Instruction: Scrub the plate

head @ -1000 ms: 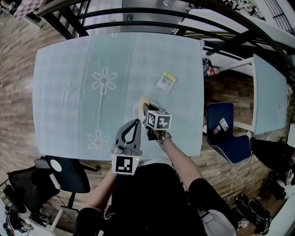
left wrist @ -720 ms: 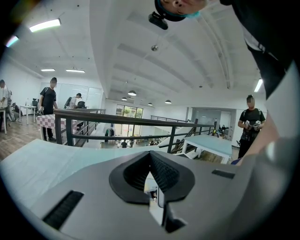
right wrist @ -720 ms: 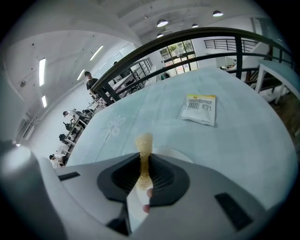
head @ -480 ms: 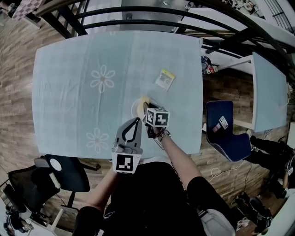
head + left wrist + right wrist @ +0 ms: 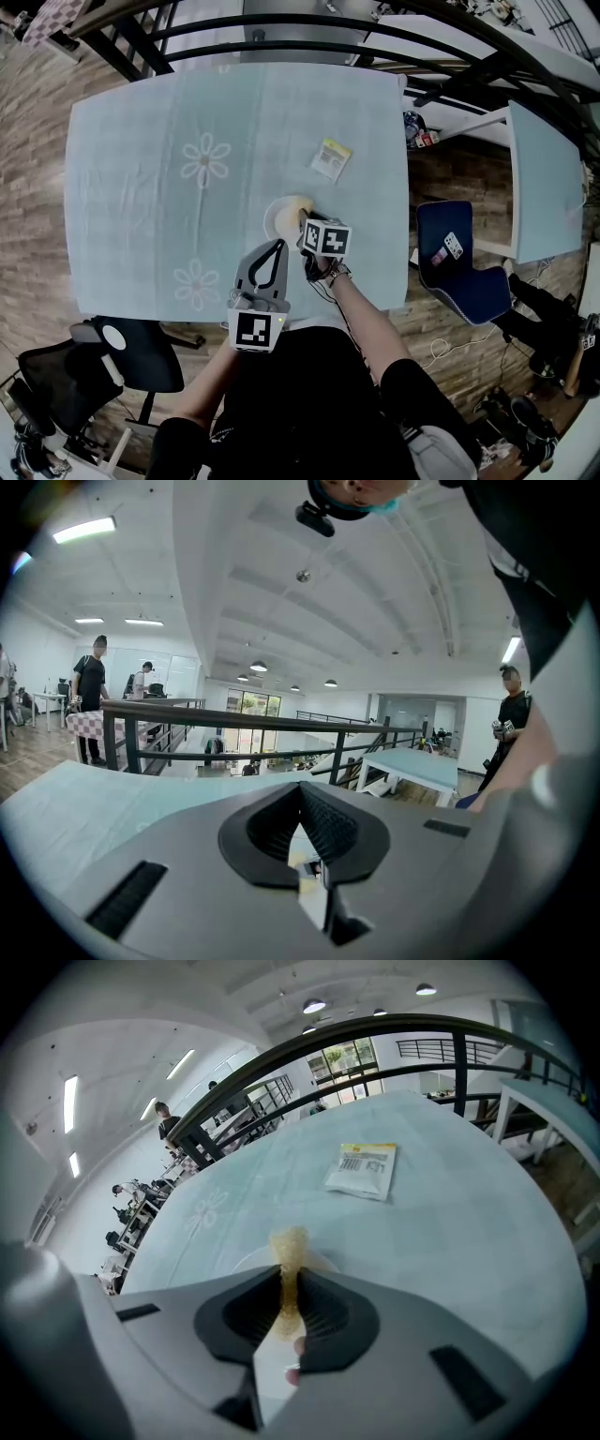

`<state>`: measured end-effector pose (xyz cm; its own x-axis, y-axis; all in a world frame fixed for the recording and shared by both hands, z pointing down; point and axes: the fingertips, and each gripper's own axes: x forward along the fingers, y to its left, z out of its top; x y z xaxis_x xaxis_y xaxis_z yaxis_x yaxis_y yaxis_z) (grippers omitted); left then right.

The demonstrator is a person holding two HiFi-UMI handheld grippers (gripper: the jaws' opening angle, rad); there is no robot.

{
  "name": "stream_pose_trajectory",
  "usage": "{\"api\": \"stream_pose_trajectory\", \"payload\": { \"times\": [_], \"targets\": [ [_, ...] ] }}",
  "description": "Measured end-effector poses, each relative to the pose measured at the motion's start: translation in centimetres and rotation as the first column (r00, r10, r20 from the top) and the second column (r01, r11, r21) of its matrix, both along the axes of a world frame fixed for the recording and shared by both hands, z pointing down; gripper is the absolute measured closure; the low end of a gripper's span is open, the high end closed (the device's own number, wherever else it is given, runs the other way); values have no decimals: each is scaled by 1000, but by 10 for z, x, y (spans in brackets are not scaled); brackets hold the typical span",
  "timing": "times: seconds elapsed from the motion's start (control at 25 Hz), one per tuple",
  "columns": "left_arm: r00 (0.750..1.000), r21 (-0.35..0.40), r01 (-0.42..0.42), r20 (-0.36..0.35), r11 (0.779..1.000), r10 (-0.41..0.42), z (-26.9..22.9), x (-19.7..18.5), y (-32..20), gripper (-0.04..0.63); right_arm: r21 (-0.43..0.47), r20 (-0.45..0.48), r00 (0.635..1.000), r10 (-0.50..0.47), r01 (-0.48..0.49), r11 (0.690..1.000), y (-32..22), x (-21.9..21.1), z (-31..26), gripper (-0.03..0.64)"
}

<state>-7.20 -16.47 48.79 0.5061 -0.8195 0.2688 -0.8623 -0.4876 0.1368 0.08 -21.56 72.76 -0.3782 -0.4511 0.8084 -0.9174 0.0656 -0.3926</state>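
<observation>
Head view and the two gripper views, read left to right. A black chair (image 5: 141, 354) stands at the near left corner of the bench (image 5: 131, 187), which carries a pale blue cloth printed with flowers (image 5: 207, 161).

The left gripper (image 5: 277, 247) is held over the near edge of the bench, just left of the plate. In its own view its jaws meet at the tips with nothing between them (image 5: 299, 789), and it points up toward a railing (image 5: 187, 719) and the ceiling.

The plate (image 5: 275, 219), white and round, lies on the cloth near the middle of the bench, toward its near edge. In the right gripper view only its left rim shows (image 5: 246, 1262).

The right gripper (image 5: 306, 221) is clamped on a yellow sponge (image 5: 297, 204). The sponge stands pinched between the jaws, its far end sticking out past them (image 5: 289, 1246), over the right part of the plate. Whether it presses on the plate cannot be told.

A small packet (image 5: 331, 158) lies flat on the cloth, far and right of the plate, well apart from it (image 5: 363, 1168). A blue chair (image 5: 461, 267) stands on the floor right of the bench.
</observation>
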Motion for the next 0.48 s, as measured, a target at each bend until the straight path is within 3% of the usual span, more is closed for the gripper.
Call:
{"api": "stream_pose_trajectory", "payload": {
  "times": [0.48],
  "targets": [
    [1000, 10, -28, -11, 1000, 29, 0, 3, 5, 584, 1, -41, 998, 40, -40, 999, 8, 26, -6, 565]
  ]
}}
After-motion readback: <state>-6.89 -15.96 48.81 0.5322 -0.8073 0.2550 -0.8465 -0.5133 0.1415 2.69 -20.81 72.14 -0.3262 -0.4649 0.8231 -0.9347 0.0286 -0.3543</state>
